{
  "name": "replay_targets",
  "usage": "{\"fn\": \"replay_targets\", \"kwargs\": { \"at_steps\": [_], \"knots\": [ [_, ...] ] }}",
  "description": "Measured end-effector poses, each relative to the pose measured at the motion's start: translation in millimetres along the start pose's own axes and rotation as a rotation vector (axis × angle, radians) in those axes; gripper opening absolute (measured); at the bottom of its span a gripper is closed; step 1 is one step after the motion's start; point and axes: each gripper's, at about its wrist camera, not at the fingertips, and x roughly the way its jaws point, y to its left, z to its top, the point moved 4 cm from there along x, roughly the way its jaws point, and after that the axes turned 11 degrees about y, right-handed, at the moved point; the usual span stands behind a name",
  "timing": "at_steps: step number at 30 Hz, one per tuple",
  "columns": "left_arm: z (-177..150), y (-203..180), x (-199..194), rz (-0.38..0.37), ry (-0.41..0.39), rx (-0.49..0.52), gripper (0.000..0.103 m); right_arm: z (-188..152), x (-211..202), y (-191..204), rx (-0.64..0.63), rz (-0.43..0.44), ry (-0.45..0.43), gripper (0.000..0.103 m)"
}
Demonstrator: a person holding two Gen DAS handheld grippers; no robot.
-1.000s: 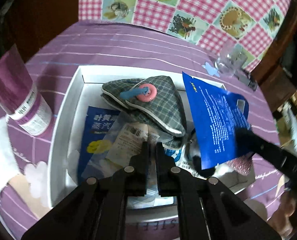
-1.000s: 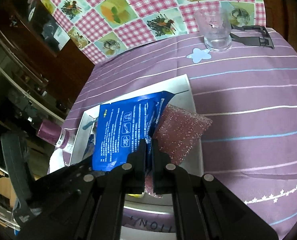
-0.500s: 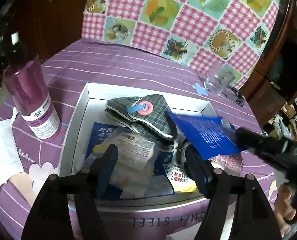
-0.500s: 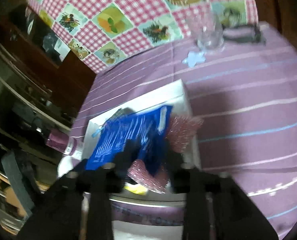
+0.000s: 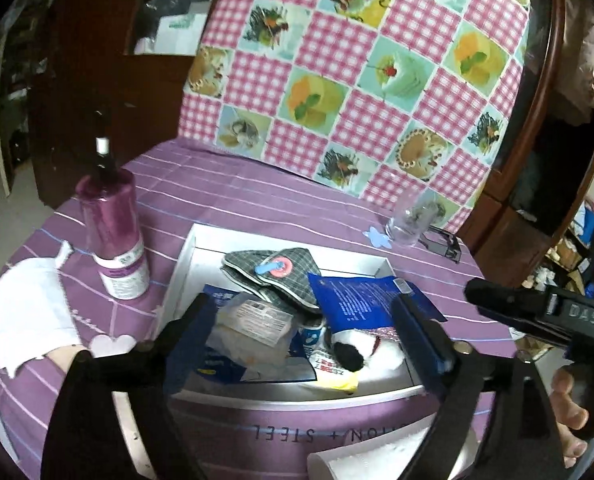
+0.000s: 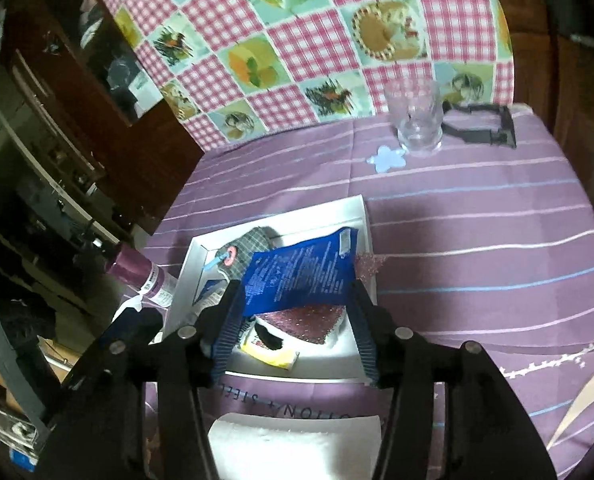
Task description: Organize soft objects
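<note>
Pink glittery sponge (image 6: 305,318) mostly hidden under glossy blue pouch (image 6: 301,276), both in white tray (image 6: 359,354) on striped purple surface (image 6: 477,240), left gripper (image 5: 305,330) and right gripper (image 6: 293,320) jaws opening, gripping nothing.

Right wrist view. My right gripper (image 6: 293,320) hung over the near end of the white tray (image 6: 363,216), its jaws opening with nothing pressed between the pads. The blue packet (image 6: 301,276) lay in the tray, partly covering a pink glittery sponge (image 6: 309,320). Beyond it sat a grey checked pouch (image 6: 253,244) with a pink ring. A purple bottle (image 6: 141,272) stood just left of the tray; a clear glass (image 6: 415,120) stood well apart on the striped purple tablecloth (image 6: 477,232).
</note>
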Motion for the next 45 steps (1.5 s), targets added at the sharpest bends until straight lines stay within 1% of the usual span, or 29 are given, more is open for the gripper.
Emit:
{"fn": "replay_targets", "kwargs": {
  "at_steps": [2,5,7,9,10,12,13,14,15,16,18,20,23,25,29,32,33,35,38,41,45],
  "knots": [
    [-1.1,-1.4,-7.7,0.025,-0.029,0.031,0.102,-4.3,-4.8,5.3,-0.028,-0.009,-0.007,0.057],
    [-3.7,-6.2,-17.4,0.082,-0.064,0.1,0.102,-11.8,-6.7,13.7,-0.082,-0.048,-0.001,0.058],
    [-7.8,-11.8,-22.7,0.087,-0.068,0.158,0.103,-16.9,-10.2,17.8,-0.104,-0.078,-0.01,0.058],
    [-14.2,-14.8,-26.5,0.084,-0.061,0.187,0.103,-22.7,-16.8,21.5,-0.125,-0.097,-0.028,0.058],
    [-18.5,-16.4,-29.7,0.094,-0.068,0.206,0.103,-25.4,-19.8,22.7,-0.133,-0.101,-0.035,0.058],
    [-27.3,-18.6,-36.7,0.134,-0.096,0.237,0.103,-32.4,-28.6,25.7,-0.154,-0.111,-0.057,0.058],
    [-33.5,-20.7,-42.9,0.169,-0.136,0.262,0.103,-36.2,-33.3,27.0,-0.163,-0.118,-0.068,0.058],
    [-37.7,-22.2,-47.0,0.187,-0.16,0.276,0.103,-40.9,-38.4,27.9,-0.17,-0.125,-0.082,0.058],
    [-42.0,-23.6,-50.5,0.193,-0.171,0.286,0.103,-46.4,-43.4,28.4,-0.179,-0.135,-0.094,0.058],
    [-46.2,-23.8,-53.3,0.18,-0.166,0.289,0.103,-51.0,-47.2,29.3,-0.186,-0.143,-0.104,0.058],
    [-53.0,-19.4,-56.3,0.106,-0.124,0.245,0.103,-62.4,-54.1,28.0,-0.195,-0.158,-0.126,0.058],
    [-60.1,-12.1,-57.5,0.056,-0.097,0.184,0.103,-75.8,-58.4,25.1,-0.203,-0.176,-0.139,0.058],
    [-75.3,-4.2,-56.1,0.023,-0.07,0.135,0.103,-97.9,-59.3,17.3,-0.205,-0.203,-0.156,0.058],
    [-84.9,-1.2,-53.1,0.036,-0.048,0.132,0.103,-111.0,-56.0,10.3,-0.192,-0.231,-0.161,0.058],
    [-105.0,2.6,-44.1,0.087,-0.004,0.157,0.103,-133.4,-48.9,5.0,-0.239,-0.231,-0.217,0.058],
    [-114.8,8.6,-39.6,0.103,0.014,0.141,0.103,-144.4,-36.6,1.6,-0.229,-0.242,-0.194,0.058],
    [-117.4,11.6,-38.0,0.105,0.016,0.129,0.103,-147.6,-35.1,0.3,-0.224,-0.238,-0.201,0.058],
    [-119.5,15.5,-36.1,0.114,0.018,0.12,0.103,-153.3,-34.6,-4.5,-0.199,-0.22,-0.228,0.058],
    [-121.0,18.4,-38.2,0.144,0.003,0.112,0.103,-157.3,-30.9,-9.3,-0.176,-0.197,-0.215,0.058],
    [-119.6,20.0,-45.2,0.128,-0.02,0.098,0.103,-159.9,-32.5,-6.9,-0.184,-0.204,-0.236,0.058],
    [-119.5,20.7,-50.3,0.104,-0.04,0.082,0.103,-165.0,-30.9,0.0,-0.214,-0.212,-0.244,0.058]
  ]
}}
